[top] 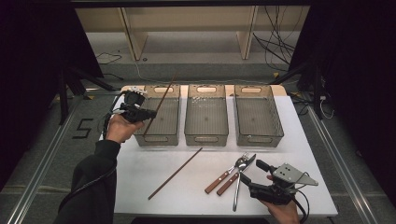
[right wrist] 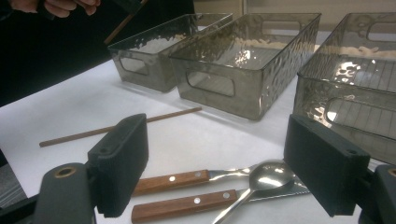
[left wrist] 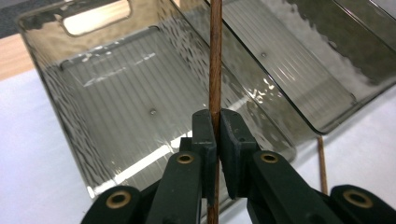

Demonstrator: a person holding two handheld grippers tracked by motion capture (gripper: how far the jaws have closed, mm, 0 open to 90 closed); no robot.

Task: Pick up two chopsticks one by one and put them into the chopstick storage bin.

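left gripper [top: 148, 113]: jaws clamped together, raised at far left, pointing right | right gripper [top: 249, 170]: jaws spread wide, low at near right, pointing far-left | left forearm: dark sleeve, reaching forward

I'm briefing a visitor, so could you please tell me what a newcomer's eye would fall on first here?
First, the left hand-held gripper shut on a brown chopstick, slanted over the leftmost of three clear bins at the table's far side. Next, the second chopstick lying on the white table, and the wood-handled cutlery in front of the open right hand-held gripper.
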